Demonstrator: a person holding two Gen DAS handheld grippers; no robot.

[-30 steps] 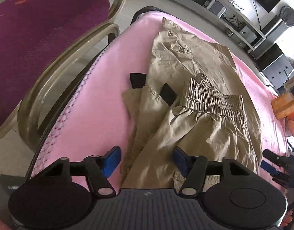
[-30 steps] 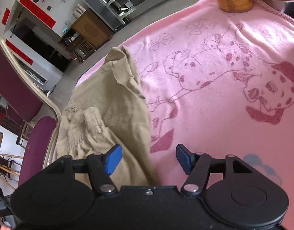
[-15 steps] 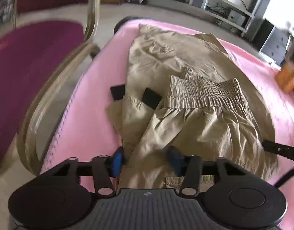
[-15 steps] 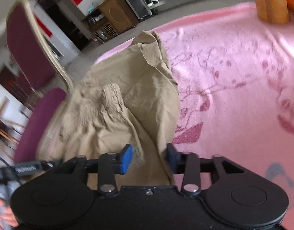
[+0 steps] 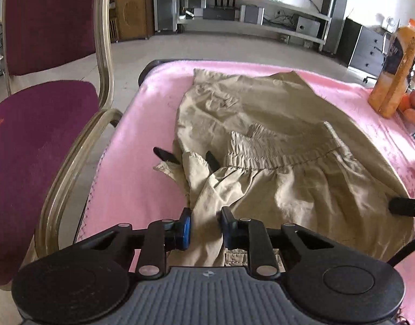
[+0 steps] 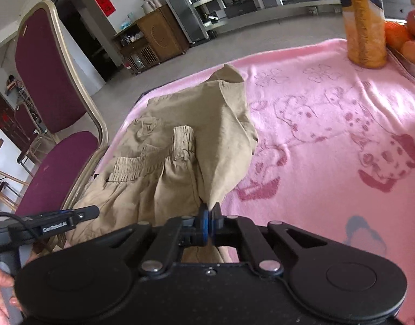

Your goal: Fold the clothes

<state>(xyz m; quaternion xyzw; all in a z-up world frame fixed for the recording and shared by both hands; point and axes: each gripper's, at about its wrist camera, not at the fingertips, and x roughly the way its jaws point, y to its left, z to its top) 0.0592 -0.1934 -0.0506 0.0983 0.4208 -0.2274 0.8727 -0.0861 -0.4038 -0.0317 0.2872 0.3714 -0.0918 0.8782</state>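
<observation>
1. The khaki trousers (image 5: pixel 275 140) lie on the pink blanket (image 5: pixel 131 168) that covers the bench, already doubled over themselves: the elastic waistband (image 5: pixel 278 151) sits on top across the middle of the pile, with more khaki cloth stretching away beyond it toward the far edge.
2. The pile's long axis runs from the near edge, where both tools are, away toward the far end of the bench; the waistband lies crosswise to it.
3. The left gripper (image 5: pixel 204 227) has its fingers drawn in around a bunched fold at the near left corner of the cloth, though a gap shows between the blue pads.
4. The right gripper (image 6: pixel 209 220) has its fingers pressed together, pinching the near right edge of the cloth, which rises from them in a taut ridge.
5. Both grippers hold the near end, so the rest of the garment lies straight ahead of the fingers; neither hand is clearly nearer.
6. A maroon chair (image 5: pixel 36 135) stands just beside the bench on the left; an orange juice bottle (image 5: pixel 394 73) stands at the far right.
</observation>
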